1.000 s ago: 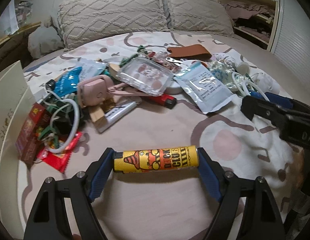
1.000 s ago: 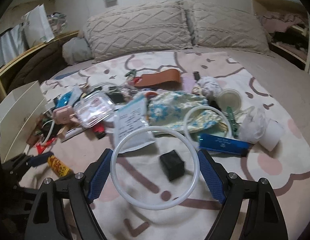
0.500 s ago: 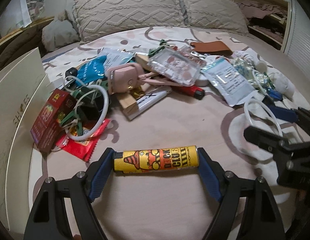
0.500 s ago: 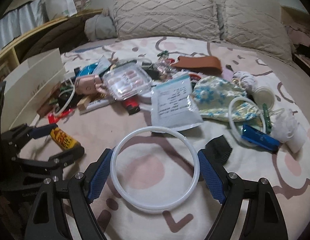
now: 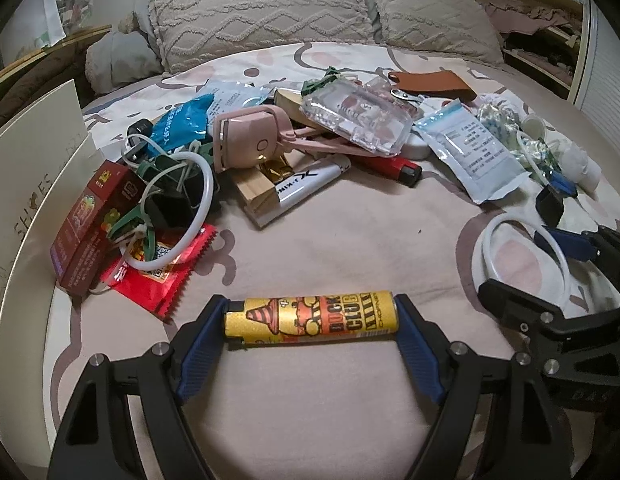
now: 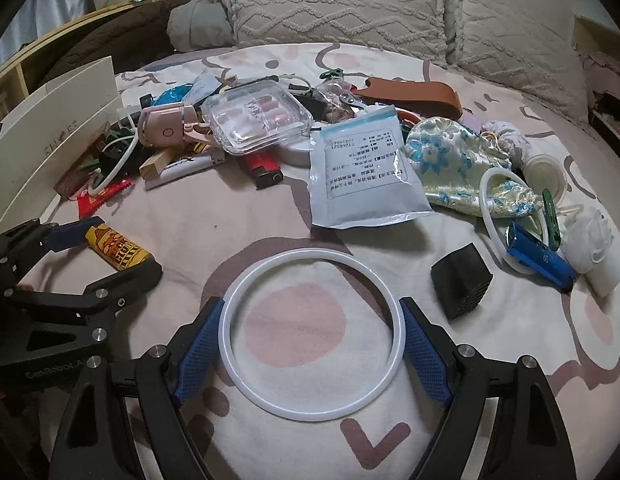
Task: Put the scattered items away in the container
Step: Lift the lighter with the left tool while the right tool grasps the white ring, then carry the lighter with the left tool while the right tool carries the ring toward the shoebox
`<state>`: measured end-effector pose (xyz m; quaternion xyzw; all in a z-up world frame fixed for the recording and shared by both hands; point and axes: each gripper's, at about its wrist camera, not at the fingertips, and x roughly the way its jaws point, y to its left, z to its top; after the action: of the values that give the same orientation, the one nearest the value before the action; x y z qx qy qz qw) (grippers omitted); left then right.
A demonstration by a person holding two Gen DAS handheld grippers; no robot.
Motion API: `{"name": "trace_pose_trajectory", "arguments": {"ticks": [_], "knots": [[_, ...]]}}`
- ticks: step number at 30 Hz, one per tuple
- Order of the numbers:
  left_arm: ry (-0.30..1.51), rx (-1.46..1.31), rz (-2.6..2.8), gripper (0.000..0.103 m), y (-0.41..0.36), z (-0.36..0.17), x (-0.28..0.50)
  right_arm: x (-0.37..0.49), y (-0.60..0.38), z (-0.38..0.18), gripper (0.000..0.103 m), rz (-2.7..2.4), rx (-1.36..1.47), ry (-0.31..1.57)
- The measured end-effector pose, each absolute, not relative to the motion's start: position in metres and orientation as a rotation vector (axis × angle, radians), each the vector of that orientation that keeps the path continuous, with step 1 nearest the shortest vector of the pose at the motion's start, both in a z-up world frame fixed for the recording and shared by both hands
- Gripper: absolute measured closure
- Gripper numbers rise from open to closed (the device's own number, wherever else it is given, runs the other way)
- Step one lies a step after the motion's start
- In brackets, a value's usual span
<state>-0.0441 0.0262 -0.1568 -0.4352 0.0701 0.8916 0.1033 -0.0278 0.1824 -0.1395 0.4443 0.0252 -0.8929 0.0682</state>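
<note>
My left gripper [image 5: 312, 312] is shut on a yellow printed lighter [image 5: 294, 320], gripped end to end just above the bedspread. In the right wrist view the same lighter [image 6: 118, 250] shows at the left, in the left gripper [image 6: 110, 252]. My right gripper [image 6: 311, 308] is shut on a white plastic ring [image 6: 310, 254], its blue pads pressing the ring's two sides. From the left wrist view the ring [image 5: 484, 248] and the right gripper [image 5: 522, 264] are at the right edge. A white shoe box [image 5: 30, 184] stands on the bed's left side, left of both grippers.
A heap lies mid-bed: pink device [image 5: 250, 140], clear case [image 5: 354, 120], white pouch [image 5: 474, 152], red lighter [image 5: 390, 166], red carton [image 5: 90, 220]. A black cube [image 6: 462, 280], blue stick [image 6: 538, 252] and floral pouch [image 6: 458, 160] lie right. Pillows [image 5: 270, 12] behind.
Both grippers have moved left and a little lower, bringing the shoe box and the left end of the heap closer. The lighter and the ring stay gripped as before.
</note>
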Motion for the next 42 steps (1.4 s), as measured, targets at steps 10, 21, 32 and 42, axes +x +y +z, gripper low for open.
{"name": "trace_pose_trajectory", "arguments": {"ticks": [10,21,32,42], "knots": [[0.143,-1.277,2.622,0.021,0.019,-0.16,-0.045,-0.031,0.184,-0.145,0.016,-2.672,1.391,0.071],[0.192,-1.225,2.664,0.022,0.024,-0.155,-0.039,-0.023,0.181,-0.14,0.018,-2.721,1.317,0.085],[0.162,-1.169,2.681,0.022,0.022,-0.143,-0.033,-0.023,0.183,-0.132,0.018,-2.752,1.274,0.044],[0.096,-1.105,2.695,0.022,0.019,-0.122,-0.031,-0.024,0.187,-0.123,0.018,-2.764,1.236,-0.027]]}}
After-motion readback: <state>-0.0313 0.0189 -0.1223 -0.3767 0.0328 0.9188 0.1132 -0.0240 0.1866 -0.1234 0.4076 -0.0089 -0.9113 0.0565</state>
